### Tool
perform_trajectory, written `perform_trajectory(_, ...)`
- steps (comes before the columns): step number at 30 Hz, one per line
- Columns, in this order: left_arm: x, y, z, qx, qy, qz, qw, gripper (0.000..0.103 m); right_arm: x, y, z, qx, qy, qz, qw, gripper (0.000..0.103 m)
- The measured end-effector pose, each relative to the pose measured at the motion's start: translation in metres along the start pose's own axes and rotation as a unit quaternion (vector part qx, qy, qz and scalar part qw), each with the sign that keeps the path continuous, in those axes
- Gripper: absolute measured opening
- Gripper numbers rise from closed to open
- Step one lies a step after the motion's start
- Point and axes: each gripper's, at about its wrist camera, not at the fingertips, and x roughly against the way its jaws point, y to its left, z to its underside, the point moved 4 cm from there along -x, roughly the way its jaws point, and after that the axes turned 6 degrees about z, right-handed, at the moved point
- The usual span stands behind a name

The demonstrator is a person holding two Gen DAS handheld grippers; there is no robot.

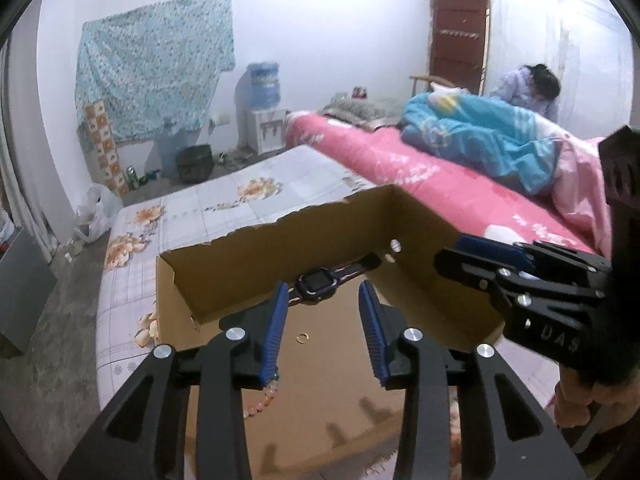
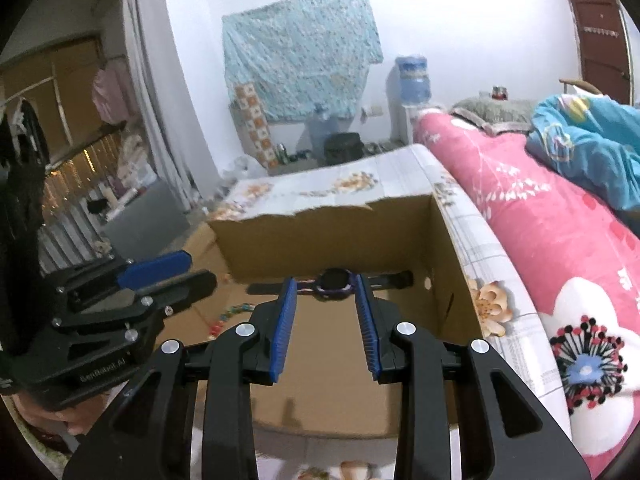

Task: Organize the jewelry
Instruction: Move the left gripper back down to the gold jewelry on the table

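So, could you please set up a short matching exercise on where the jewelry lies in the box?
Things:
1. watch
2. ring
3. bead bracelet

Places:
A. under the left gripper's left finger
B. against the box's back wall
C. on the open floor, mid-box

Pairs: 1-B, 2-C, 3-A

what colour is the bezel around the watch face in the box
Purple around a black face on the watch, clearest in the right wrist view.
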Motion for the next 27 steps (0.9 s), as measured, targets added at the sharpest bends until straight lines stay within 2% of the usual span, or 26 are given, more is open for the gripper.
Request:
perform_trajectory(8, 0.058, -0.014, 0.032, -0.032, -0.034, 0.031, 0.9984, 0.045, 0.047, 0.007, 0.020, 0.008, -0.014, -0.047, 0.999, 0.035)
perform_trajectory(13, 0.073, -0.029, 0.067, -0.051, -0.017, 0.055, 0.9970, 0.049, 0.065, 0.000, 0.059, 0.021, 0.014, -0.043, 0.999, 0.035)
perform_trajectory(17, 0.063, -0.046, 0.105, -0.054, 0.024, 0.075, 0.9954, 0.049, 0.052, -0.007, 0.099, -0.001, 0.066, -0.037, 0.997, 0.035)
perform_trajectory(19, 0.049, -0.052, 0.123, -0.050, 0.052, 0.077, 0.9944, 0.049, 0.041, -0.010, 0.117, -0.026, 0.091, -0.038, 0.995, 0.035)
perform_trajectory(24, 0.014, -0.058, 0.147, -0.050, 0.093, 0.064, 0.9923, 0.049, 0.020, -0.005, 0.138, -0.056, 0.132, -0.057, 0.988, 0.031)
perform_trajectory(27, -0.001, -0.054, 0.152, -0.049, 0.104, 0.062, 0.9914, 0.039, 0.011, 0.004, 0.141, -0.044, 0.142, -0.064, 0.987, 0.029)
